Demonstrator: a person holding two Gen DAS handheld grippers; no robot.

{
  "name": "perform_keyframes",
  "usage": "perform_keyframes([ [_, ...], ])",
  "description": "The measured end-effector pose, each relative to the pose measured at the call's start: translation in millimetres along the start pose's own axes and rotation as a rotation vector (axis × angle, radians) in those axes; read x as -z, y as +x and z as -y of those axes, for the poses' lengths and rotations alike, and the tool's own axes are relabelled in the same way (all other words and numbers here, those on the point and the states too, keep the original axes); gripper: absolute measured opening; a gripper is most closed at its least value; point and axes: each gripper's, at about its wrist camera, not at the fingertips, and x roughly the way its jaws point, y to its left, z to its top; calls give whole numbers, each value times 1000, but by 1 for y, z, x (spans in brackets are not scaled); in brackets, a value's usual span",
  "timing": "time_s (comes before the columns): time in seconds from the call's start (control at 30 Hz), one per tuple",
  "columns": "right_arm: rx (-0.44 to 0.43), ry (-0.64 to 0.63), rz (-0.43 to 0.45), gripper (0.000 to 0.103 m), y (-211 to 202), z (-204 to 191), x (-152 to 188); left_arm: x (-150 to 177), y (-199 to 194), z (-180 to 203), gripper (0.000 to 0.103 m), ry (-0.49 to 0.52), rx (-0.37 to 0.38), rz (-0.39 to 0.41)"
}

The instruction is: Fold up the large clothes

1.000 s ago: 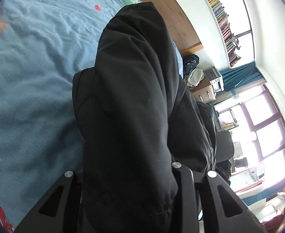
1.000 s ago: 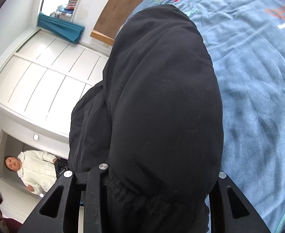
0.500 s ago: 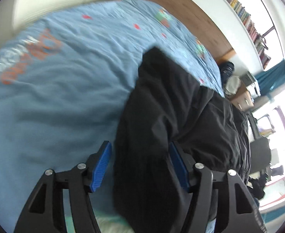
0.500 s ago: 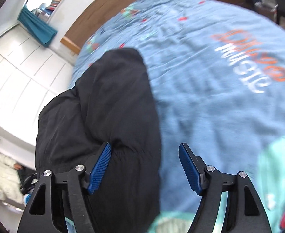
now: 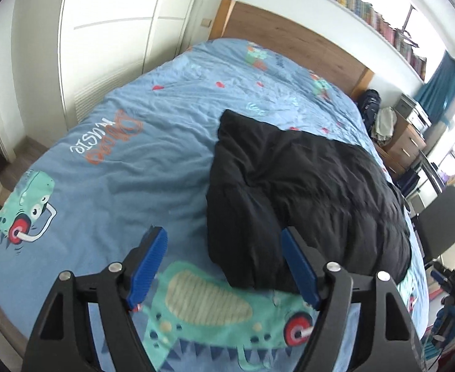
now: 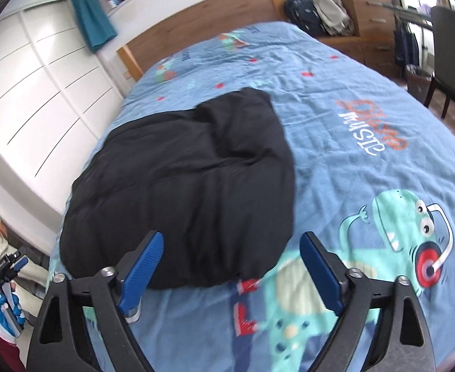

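Both claws, left (image 5: 224,265) and right (image 6: 243,268), just opened (empty), off the black garment (image 5: 305,192).

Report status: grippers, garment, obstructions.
Left gripper and right gripper open, empty, jaws just opened. Black padded garment folded on blue cartoon-print bedspread. Nothing in the way.

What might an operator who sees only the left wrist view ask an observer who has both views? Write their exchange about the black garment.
Operator: Is the right gripper holding the black garment?
Observer: No. The right gripper is open. Its jaws have just been opening, and the black garment lies loose on the bedspread, with no pad pressing it.
Operator: What lies past the garment's right edge?
Observer: Bare bedspread with a dinosaur print wearing headphones.
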Motion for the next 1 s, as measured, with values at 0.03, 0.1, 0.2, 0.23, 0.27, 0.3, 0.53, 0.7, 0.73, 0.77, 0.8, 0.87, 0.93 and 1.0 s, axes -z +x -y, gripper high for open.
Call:
perform_keyframes([
  [0.03,4,-17,10,95,-8,-9,7,7,-8,6,76,11,-4,6],
  [0.1,14,-54,24,98,-20,-26,21,23,-23,17,76,33,-23,22],
  [0.2,27,-104,39,102,-33,-45,40,46,-40,33,82,53,-45,32],
  [0.23,31,-123,46,102,-38,-52,47,54,-44,38,82,59,-51,36],
  [0.27,34,-136,50,102,-42,-57,52,61,-49,43,82,68,-62,40],
  [0.3,37,-156,55,102,-47,-65,61,69,-54,50,82,84,-79,45],
  [0.53,42,-242,46,102,-61,-96,103,120,-87,92,82,201,-184,93],
  [0.7,31,-269,30,102,-67,-105,130,144,-105,115,82,261,-219,118],
  [0.73,30,-270,28,102,-69,-105,133,147,-107,118,82,269,-229,122],
  [0.77,30,-269,27,102,-70,-105,135,149,-108,120,82,275,-237,126],
  [0.8,29,-268,27,102,-72,-104,138,152,-110,123,82,281,-245,130],
  [0.87,29,-268,30,102,-75,-103,141,156,-113,126,82,288,-256,136],
  [0.93,29,-269,31,102,-77,-102,144,158,-114,129,82,292,-272,137],
  [1.0,31,-266,33,102,-79,-100,146,161,-113,133,82,301,-296,137],
])
